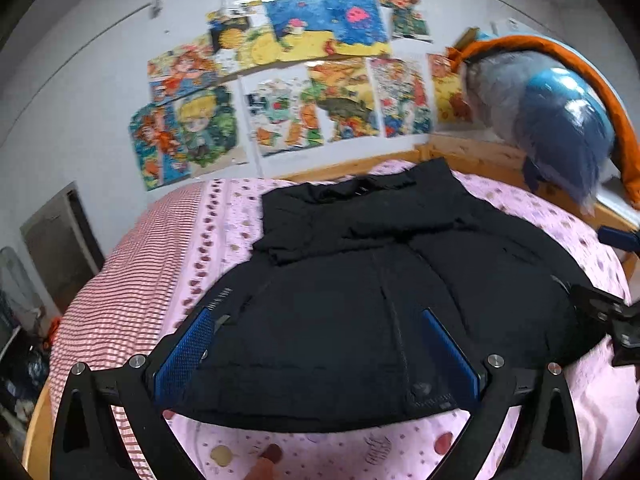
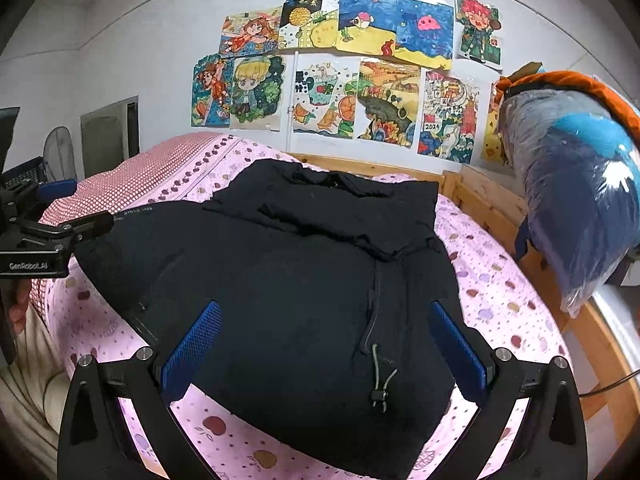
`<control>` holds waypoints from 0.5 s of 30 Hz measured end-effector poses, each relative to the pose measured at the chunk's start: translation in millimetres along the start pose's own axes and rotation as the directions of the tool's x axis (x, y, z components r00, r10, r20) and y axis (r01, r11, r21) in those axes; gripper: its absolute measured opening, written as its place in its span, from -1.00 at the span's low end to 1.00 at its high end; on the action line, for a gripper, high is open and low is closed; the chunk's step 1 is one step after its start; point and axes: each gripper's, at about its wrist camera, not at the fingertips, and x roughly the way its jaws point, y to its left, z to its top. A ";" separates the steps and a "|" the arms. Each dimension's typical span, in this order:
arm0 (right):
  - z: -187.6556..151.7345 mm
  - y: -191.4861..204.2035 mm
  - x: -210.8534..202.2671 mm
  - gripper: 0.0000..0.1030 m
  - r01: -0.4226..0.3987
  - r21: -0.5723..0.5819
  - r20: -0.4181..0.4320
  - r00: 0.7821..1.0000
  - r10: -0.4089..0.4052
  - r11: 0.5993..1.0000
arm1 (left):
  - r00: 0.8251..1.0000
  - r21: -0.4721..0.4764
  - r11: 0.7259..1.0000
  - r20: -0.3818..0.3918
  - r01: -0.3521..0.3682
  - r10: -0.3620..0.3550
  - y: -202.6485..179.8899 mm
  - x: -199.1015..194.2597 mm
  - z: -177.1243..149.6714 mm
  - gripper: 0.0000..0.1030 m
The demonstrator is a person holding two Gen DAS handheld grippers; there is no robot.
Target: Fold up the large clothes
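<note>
Your left gripper (image 1: 318,354) hangs over the near hem of the jacket (image 1: 360,300), its blue pads (image 1: 184,356) spread wide with nothing between them. The fingers frame the hem, and the left pad sits at the jacket's left edge. Whether the tips touch the cloth you cannot tell from here.

Your right gripper (image 2: 326,350) is just as wide apart, also holding nothing. It hovers above the lower right part of the jacket (image 2: 280,280), where the drawcord toggle (image 2: 382,394) dangles near the hem. The left gripper (image 2: 86,222) shows at the left edge of the right wrist view, reaching in beside the jacket's left side.

The jacket is black and lies spread on the bed (image 1: 540,216), collar toward the far wall, hem toward you. Its top part is folded down over the chest. It rests on a pink spotted sheet (image 2: 492,292); a red checked cloth (image 1: 132,264) lies beside it on the left.

A wooden frame (image 2: 492,200) borders the bed at the far right, and a bagged bundle (image 2: 580,200) sits above it. Drawings (image 2: 352,64) cover the wall behind.
</note>
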 end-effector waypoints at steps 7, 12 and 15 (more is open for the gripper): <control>-14.5 12.8 7.3 0.97 -0.012 -0.005 -0.012 1.000 0.012 1.000 | 1.000 0.029 0.999 -0.016 0.024 -0.023 -8.4 1.3 -20.4 1.00; -20.4 15.3 8.6 0.97 0.000 -0.005 -0.040 0.999 0.000 1.000 | 0.999 0.053 0.998 -0.035 0.033 -0.031 -2.9 0.9 -30.9 1.00; -23.9 17.3 9.1 0.97 0.000 -0.001 -0.053 0.999 0.000 1.000 | 0.997 0.066 0.996 -0.067 0.051 -0.046 2.8 7.4 -34.2 1.00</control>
